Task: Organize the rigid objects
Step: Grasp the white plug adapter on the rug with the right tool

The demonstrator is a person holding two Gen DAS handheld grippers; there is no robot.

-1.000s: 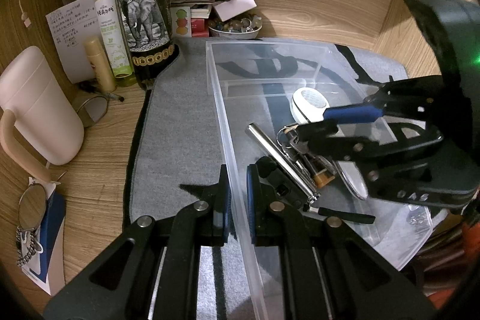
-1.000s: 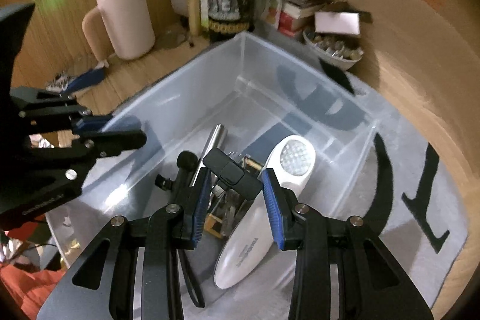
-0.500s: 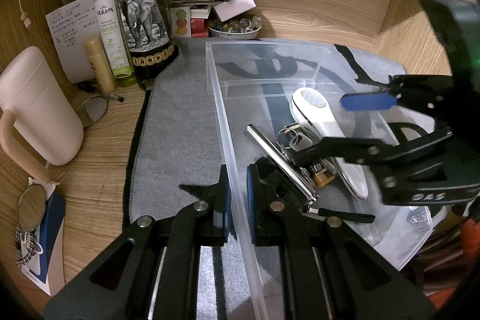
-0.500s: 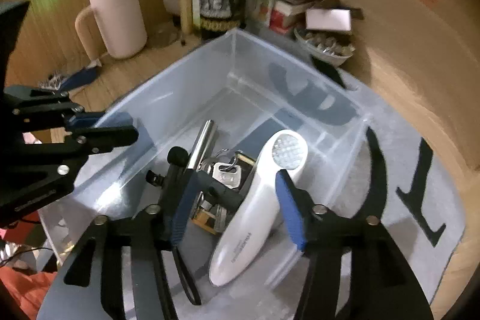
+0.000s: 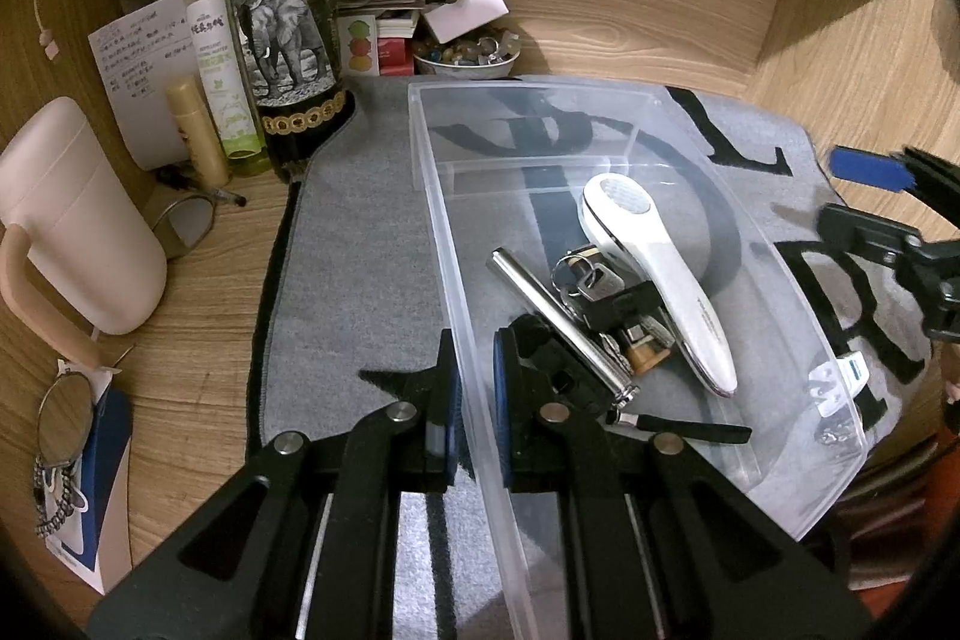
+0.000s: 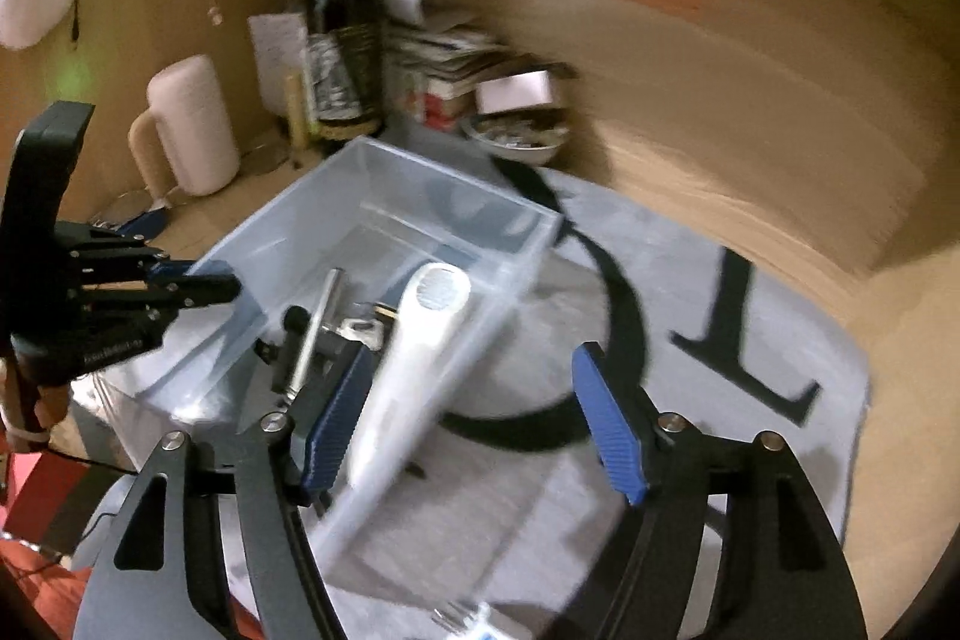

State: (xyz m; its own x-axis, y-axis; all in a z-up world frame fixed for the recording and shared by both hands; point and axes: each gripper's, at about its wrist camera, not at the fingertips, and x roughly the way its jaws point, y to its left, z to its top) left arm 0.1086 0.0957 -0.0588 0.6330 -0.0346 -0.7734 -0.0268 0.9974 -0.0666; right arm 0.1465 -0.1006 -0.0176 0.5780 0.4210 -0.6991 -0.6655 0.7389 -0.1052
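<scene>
Nearest, the left gripper (image 5: 474, 400) has its jaws pinched onto the thin left wall of the clear plastic bin (image 5: 690, 124), one blue ribbed pad outside and one inside; the right gripper (image 6: 474, 424) hangs above the bin's right side with jaws spread wide and nothing between them. The bin is a smooth, see-through rectangular tub standing on a grey felt mat (image 5: 360, 244) printed with big black letters, on the wood-grain worktop (image 5: 198, 292). In the bin lie a white, glossy, paddle-shaped handheld device (image 5: 654, 256) with a round dimpled face; a slim polished metal rod (image 5: 558, 316); a bunch of keys (image 5: 594, 280) on rings; and a black strapped object half hidden behind the left jaws. Further off stand a matte pink mug (image 5: 78, 226), a pale green spray bottle (image 5: 216, 40) and a dark glass wine bottle (image 5: 282, 10) with an elephant label; behind them a small bowl (image 5: 465, 61) of oddments and stacked papers, blurred in the right wrist view.
</scene>
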